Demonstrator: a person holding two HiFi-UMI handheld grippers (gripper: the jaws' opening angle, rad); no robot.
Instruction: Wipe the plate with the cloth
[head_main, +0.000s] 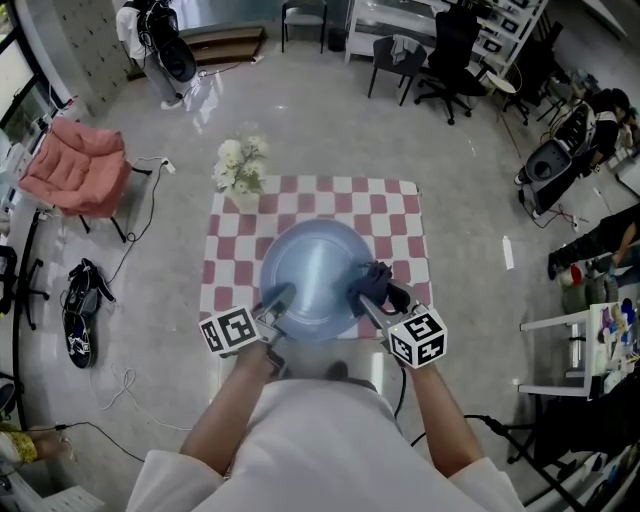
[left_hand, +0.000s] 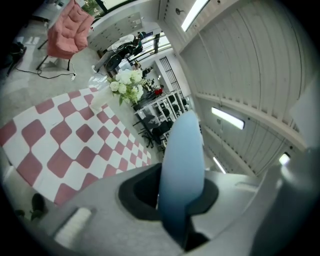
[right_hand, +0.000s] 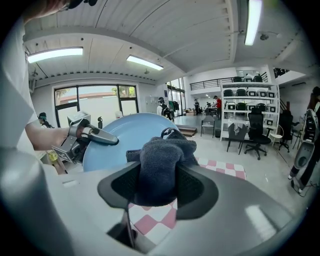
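The person holds both grippers close in front of the body, over a table (head_main: 405, 215) covered with a red-and-white checked cloth. The left gripper (head_main: 278, 300) has its jaws clenched on the near left rim of a pale blue plate (head_main: 310, 262). In the left gripper view the plate shows edge-on, a thin blue blade rising from between the two dark jaw pads, with the checked table well below and behind it. So the plate is lifted off the table, carried by that one gripper alone.

The right gripper (head_main: 368, 297) has its jaws clamped on a dark grey-blue cloth (head_main: 376, 283). In the right gripper view the cloth is bunched thickly between the jaws and bulges out above them. The plate's round face fills the space behind it, and the left gripper shows at the plate's left edge. From the head view the cloth sits over the near right part of the plate's face, just inside the rim. Whether it presses on the surface or lies just off it cannot be told.

A bunch of white flowers (head_main: 240, 165) stands at the far left corner of the table. A pink chair (head_main: 78, 165) stands on the floor to the left, well apart from the table. Black office chairs (head_main: 440, 55) are farther back.
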